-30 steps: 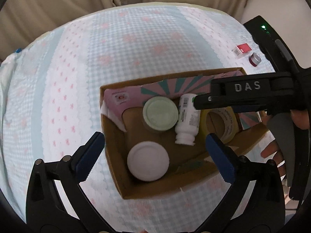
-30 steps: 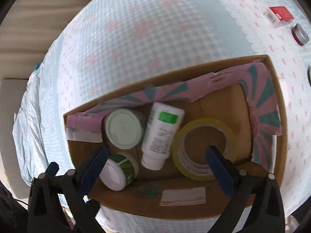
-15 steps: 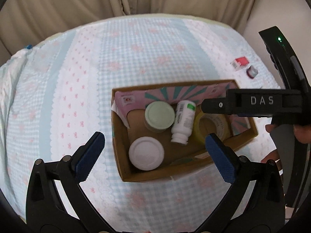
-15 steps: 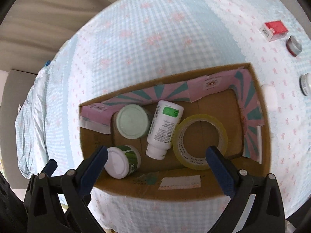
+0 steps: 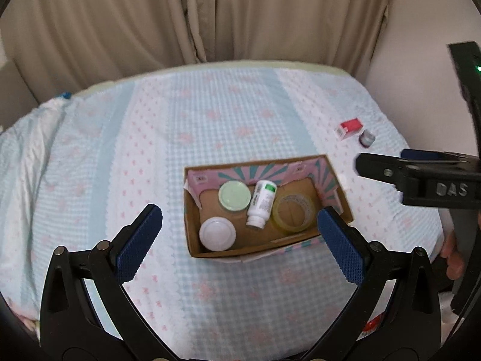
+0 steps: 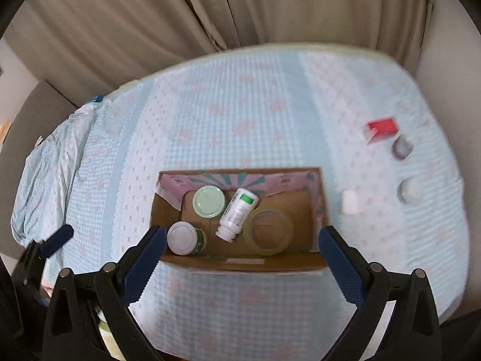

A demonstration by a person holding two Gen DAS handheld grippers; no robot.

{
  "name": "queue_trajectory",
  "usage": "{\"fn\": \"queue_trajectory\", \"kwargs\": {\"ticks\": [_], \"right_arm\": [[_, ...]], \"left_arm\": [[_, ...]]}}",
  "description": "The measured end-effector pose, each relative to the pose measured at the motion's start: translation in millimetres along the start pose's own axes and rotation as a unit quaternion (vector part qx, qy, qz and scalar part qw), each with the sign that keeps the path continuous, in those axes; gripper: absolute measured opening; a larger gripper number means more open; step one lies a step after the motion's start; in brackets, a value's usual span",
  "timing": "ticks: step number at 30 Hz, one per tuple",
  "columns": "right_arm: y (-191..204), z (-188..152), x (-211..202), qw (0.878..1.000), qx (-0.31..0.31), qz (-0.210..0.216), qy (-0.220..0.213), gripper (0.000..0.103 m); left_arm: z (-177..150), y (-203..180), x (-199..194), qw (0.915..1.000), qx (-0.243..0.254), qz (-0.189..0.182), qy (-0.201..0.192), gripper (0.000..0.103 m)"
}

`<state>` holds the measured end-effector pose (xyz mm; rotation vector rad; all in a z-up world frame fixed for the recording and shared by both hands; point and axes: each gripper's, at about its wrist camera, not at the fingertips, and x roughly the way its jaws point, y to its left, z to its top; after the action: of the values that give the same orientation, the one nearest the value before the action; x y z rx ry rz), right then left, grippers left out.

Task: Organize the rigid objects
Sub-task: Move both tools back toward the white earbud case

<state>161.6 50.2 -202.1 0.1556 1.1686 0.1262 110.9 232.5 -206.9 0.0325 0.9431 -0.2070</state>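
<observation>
Both the left gripper (image 5: pixel 240 234) and right gripper (image 6: pixel 242 251) hang empty with jaws wide apart above the box (image 6: pixel 240 266), mid-bed near the front edge, holding two jars, a bottle (image 6: pixel 237 213) and tape (image 6: pixel 268 231), while a red carton (image 6: pixel 381 128) lies near the bed's right edge.

Beige curtains (image 5: pixel 210 15) – pale wall (image 5: pixel 421 45) behind the quilted bed (image 5: pixel 120 150).

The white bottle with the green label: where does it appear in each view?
Left wrist view: white bottle lying in the middle of the cardboard box, cap toward the camera.
Right wrist view: white bottle at the box's centre, tilted the same way.
Shared landmark: the tape roll just right of it.
</observation>
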Motion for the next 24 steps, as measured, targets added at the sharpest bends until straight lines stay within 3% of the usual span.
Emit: {"fn": "queue_trajectory", "kwargs": {"ticks": [9,13,19,24], "right_arm": [[-33,-14,-101,0.993,-0.005,-0.079,-0.087,0.101],[-56,-21,-129,0.988,0.006,-0.115,-0.102,0.101],[-102,-31,-153,0.982,0.038,-0.135,-0.125,0.101],[-146,-31,-163,0.981,0.044,-0.124,-0.142,0.101]], "left_arm": [[22,-32,-36,0.9993,0.000,-0.018,-0.032,0.103],[27,-52,-40,0.9988,0.004,-0.027,-0.041,0.103],[35,-98,-35,0.9986,0.013,-0.031,-0.040,0.103],[41,-147,-29,0.9989,0.009,-0.021,-0.041,0.103]]}}
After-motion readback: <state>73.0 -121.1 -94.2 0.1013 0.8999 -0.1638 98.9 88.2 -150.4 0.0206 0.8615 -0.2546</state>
